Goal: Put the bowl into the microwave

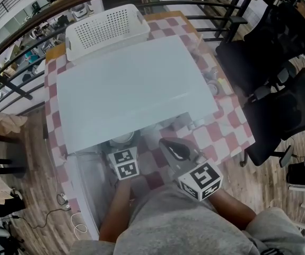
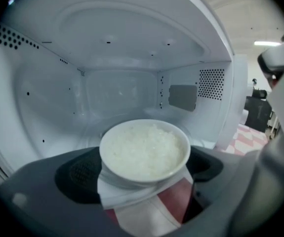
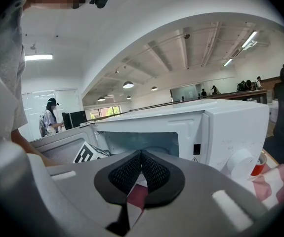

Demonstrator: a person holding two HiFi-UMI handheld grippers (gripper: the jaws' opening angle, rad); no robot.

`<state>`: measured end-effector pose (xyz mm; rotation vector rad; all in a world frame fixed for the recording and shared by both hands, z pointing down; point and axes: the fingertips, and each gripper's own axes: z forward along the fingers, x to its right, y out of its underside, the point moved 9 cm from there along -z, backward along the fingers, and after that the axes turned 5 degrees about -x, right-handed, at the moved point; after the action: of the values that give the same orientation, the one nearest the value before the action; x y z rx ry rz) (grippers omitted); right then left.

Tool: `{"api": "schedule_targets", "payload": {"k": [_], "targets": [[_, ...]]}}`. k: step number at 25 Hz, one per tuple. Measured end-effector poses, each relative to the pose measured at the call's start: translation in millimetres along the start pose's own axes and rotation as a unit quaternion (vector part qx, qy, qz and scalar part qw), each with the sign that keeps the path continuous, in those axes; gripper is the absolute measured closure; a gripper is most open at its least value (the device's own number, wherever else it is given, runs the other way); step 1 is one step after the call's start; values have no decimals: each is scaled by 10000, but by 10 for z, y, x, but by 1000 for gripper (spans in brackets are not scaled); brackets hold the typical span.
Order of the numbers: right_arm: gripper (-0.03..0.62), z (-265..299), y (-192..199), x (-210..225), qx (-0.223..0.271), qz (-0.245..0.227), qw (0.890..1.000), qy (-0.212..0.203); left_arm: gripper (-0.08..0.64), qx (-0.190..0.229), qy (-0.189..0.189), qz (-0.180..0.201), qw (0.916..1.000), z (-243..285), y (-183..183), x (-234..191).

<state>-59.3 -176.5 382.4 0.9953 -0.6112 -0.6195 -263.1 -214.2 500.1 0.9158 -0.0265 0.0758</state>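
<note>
A white bowl heaped with white rice sits between the jaws of my left gripper, which is shut on it. The bowl is at the mouth of the white microwave, whose empty cavity fills the view behind it. From the head view, the bowl peeks out under the microwave's front edge, with the left gripper just behind it. My right gripper is shut and holds nothing, to the right of the left one. In its own view the right gripper faces the microwave.
The microwave door hangs open at the left, beside my left arm. A white perforated basket stands behind the microwave on the red-checked tablecloth. Small containers sit right of the microwave. Black office chairs crowd the table's right side.
</note>
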Motion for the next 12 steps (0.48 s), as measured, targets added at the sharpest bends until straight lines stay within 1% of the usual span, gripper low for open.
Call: {"api": "schedule_targets", "payload": {"k": [5,9,12], "targets": [[592,9,20,4,9,23,10000,-9,49,184,-183,-52,9996,-181,102,36],[592,-1,20,-9,-1,8,10000,-45,84,234,-174,-67,9996,-242,151,67],[592,-25,25,-17,3,-15,10000,-73,89,246,-178,-139,9994,-281,180,64]]}}
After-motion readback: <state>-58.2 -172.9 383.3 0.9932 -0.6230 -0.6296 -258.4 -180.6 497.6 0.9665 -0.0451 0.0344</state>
